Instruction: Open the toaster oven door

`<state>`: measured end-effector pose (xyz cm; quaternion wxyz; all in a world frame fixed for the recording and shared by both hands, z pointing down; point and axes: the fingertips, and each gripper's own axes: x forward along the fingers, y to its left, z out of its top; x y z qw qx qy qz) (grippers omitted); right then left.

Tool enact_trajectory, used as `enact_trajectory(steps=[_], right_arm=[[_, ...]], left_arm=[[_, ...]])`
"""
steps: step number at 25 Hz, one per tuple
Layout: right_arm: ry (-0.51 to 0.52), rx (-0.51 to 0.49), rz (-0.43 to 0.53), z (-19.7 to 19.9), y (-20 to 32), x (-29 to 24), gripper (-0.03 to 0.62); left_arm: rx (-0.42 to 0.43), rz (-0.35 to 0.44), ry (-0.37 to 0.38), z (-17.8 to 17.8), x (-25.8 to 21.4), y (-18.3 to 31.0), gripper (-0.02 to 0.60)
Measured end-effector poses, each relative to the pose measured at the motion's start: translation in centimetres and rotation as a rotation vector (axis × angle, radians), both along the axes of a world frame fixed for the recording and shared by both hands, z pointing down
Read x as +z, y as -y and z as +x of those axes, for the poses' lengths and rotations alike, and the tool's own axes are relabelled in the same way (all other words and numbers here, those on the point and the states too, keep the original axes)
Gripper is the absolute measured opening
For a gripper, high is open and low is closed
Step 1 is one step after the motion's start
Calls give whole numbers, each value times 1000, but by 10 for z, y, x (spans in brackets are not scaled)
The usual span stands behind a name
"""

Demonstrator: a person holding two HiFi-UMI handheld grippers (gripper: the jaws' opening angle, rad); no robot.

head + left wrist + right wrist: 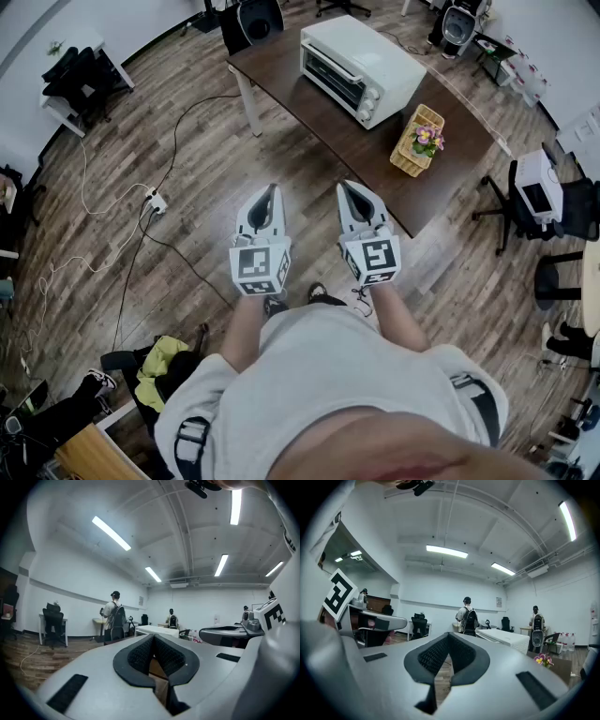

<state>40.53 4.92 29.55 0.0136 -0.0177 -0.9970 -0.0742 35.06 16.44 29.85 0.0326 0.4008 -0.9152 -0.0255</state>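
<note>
A white toaster oven (361,67) stands on a dark wooden table (309,117), its glass door (335,78) closed. It also shows as a white box in the right gripper view (507,640) and the left gripper view (157,630). My left gripper (271,193) and right gripper (350,189) are side by side over the wood floor, short of the table's near edge and pointing level toward it. Both are shut with nothing between the jaws, as seen up close on the left gripper (153,637) and the right gripper (448,635).
A wicker basket with flowers (419,141) sits on the table right of the oven. A power strip (156,200) and cables lie on the floor at left. Office chairs (553,211) stand at right. People (468,617) stand far across the room.
</note>
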Motion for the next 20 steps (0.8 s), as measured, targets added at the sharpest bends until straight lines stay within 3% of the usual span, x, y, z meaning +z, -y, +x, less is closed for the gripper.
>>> enact_trajectory(steps=[9, 20], right_arm=[[0, -70, 9, 1, 24, 10, 0], [-44, -155, -53, -6, 27, 47, 9]], left_arm=[[-36, -10, -4, 6, 16, 31, 18], [-71, -66, -79, 10, 54, 41, 20]])
